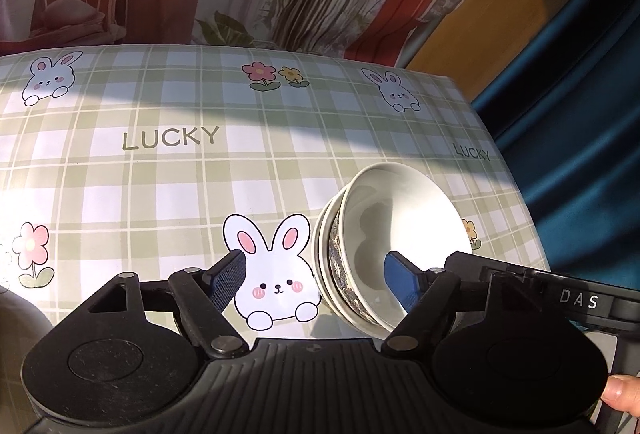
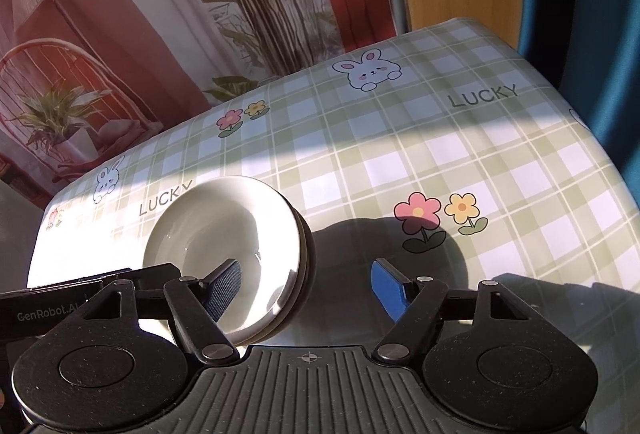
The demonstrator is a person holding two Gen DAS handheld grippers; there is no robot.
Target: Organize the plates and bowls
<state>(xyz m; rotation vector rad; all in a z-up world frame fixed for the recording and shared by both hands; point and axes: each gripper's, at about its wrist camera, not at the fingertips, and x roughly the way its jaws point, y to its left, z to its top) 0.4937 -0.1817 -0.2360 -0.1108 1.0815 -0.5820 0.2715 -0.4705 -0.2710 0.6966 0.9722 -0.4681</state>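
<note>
Flanking the stack of nested bowls on the checked bench, both grippers stand with jaws wide, gripping nothing. Left gripper has the rim under its right finger; right gripper has it under its left. Neither looks nearer. How many bowls are nested is unclear, perhaps three.

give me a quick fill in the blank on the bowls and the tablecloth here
1. The stack of bowls rests on a checked ____.
2. The word printed on the tablecloth is ____.
3. The left gripper stands ____, gripping nothing.
4. The animal drawn beside the stack is a ____.

Missing words: tablecloth; LUCKY; open; rabbit
</note>
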